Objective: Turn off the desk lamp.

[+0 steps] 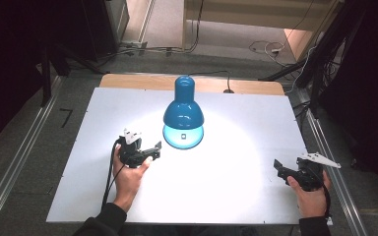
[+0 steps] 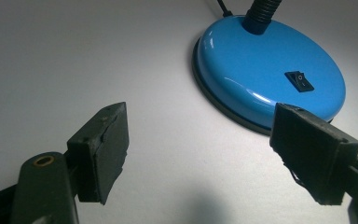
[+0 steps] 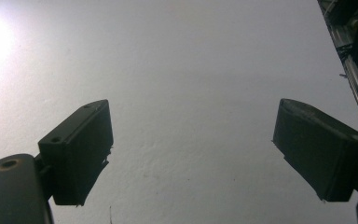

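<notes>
Lamp: a glossy blue desk lamp (image 1: 183,110) with a bell-shaped shade and a round domed base (image 2: 270,70); it stands on the far half of the bench, near the middle between the left and right edges, and it is lit, throwing a bright round pool onto the surface.
Lamp details: a small black rocker switch (image 2: 299,80) sits on top of the base; a black ribbed flexible neck (image 2: 261,14) rises from the far part of the base; a dark rim runs under the base edge; a thin black cord (image 1: 215,73) leads off past the far edge.
Bench: a flat matte white board (image 1: 226,196) with a faintly grainy surface, laid over a pale wooden top (image 1: 128,81) that shows along the far edge.
Left gripper: the black left gripper (image 2: 200,149) is held in the person's left hand (image 1: 128,177), just left of the lamp base and near it, not touching.
Left fingers: spread wide apart, holding nothing; the flat black rectangular pads (image 2: 107,149) look rubbery with slightly ragged edges.
Right gripper: the black right gripper (image 3: 193,149) is in the right hand (image 1: 310,196) near the right edge, well apart from the lamp, with a grey three-cornered plate (image 1: 320,159) on top.
Right fingers: gaping wide over bare white surface, empty; blocky matte pads (image 3: 81,149).
</notes>
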Motion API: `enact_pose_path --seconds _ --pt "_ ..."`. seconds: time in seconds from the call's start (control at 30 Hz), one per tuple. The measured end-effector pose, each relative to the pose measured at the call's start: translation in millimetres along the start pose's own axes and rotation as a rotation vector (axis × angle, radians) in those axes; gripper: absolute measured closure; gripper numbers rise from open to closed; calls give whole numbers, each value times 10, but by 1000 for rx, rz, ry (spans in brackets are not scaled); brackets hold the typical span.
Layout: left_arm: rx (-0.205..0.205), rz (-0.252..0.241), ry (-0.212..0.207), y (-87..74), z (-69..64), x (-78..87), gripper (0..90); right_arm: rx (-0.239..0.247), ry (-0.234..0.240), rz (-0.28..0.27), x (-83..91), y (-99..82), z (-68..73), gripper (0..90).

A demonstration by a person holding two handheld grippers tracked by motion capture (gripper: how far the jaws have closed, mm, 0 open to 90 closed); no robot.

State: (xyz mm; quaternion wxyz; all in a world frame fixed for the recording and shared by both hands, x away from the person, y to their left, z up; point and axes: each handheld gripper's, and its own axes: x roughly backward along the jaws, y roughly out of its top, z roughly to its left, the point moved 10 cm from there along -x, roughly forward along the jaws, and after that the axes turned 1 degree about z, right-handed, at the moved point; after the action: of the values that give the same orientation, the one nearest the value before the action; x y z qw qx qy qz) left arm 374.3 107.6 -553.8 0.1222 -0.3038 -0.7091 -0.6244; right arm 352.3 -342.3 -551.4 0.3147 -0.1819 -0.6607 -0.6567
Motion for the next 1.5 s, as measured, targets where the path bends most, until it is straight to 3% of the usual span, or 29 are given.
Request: enact_pose_path --seconds 0.43,0.9,1.17,1.5 --pt "-9 0 -13 38 -115 -81 213 -1 3 -5 4 10 7 107" --pt "-3 0 -33 47 -170 -170 304 -4 4 -9 10 17 2 107" --pt "-49 -6 -36 89 -293 -221 345 -6 4 -8 7 19 3 107" --pt "-90 -35 -41 135 -412 -295 521 -6 8 -12 11 29 13 107"
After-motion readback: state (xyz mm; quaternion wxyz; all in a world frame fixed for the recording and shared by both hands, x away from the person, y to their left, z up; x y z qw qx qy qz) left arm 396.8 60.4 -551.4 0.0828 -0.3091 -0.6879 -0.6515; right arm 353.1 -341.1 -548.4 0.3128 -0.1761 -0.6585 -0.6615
